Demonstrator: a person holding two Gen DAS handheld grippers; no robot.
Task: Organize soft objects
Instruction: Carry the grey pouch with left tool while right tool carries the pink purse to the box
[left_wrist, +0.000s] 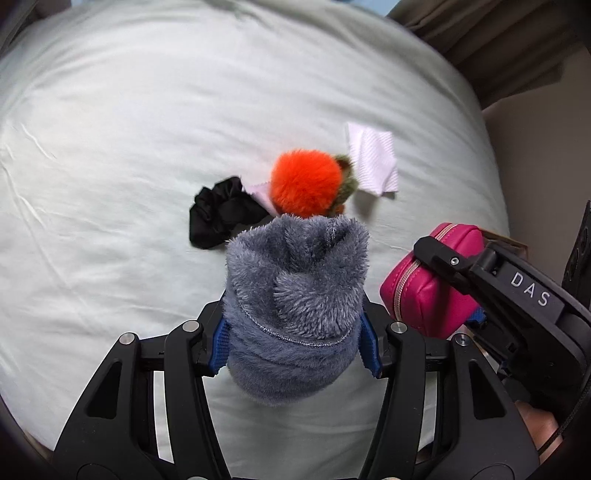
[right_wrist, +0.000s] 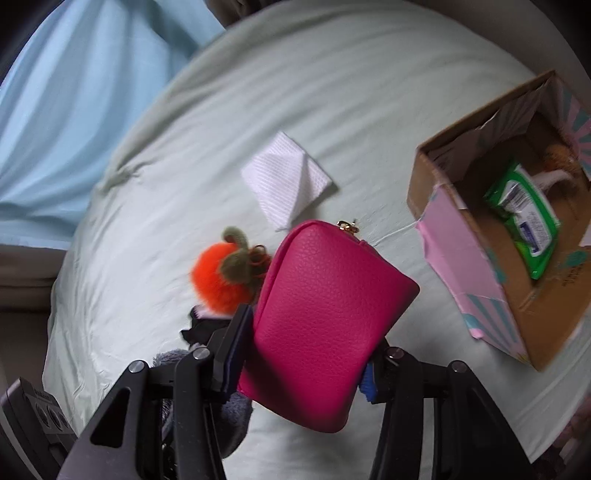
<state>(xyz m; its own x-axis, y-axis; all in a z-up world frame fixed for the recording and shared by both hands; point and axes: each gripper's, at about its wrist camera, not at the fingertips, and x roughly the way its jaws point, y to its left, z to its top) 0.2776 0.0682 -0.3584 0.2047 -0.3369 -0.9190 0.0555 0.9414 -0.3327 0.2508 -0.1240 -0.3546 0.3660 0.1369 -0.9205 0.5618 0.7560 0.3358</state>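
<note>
The grey sock (left_wrist: 295, 314) is clamped mid-roll by the left gripper (left_wrist: 295, 343), raised over the bed (left_wrist: 110, 147); it is judged light and squashy, best pinched across its bulk. The pink pouch (right_wrist: 325, 317) is squeezed in the right gripper (right_wrist: 299, 350), judged smooth and possibly slippery, so its flat sides are gripped; the box (right_wrist: 461, 258) lies near, to its right; the pompom (left_wrist: 306, 181), scrunchie (left_wrist: 221, 210) and cloth (left_wrist: 373, 158) lie loose beyond.

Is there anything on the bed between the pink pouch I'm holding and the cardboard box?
Nothing visible. The pink pouch is clamped in the right hand-held gripper, and only bare bedsheet lies between it and the open cardboard box to its right. The white cloth lies off that path.
</note>
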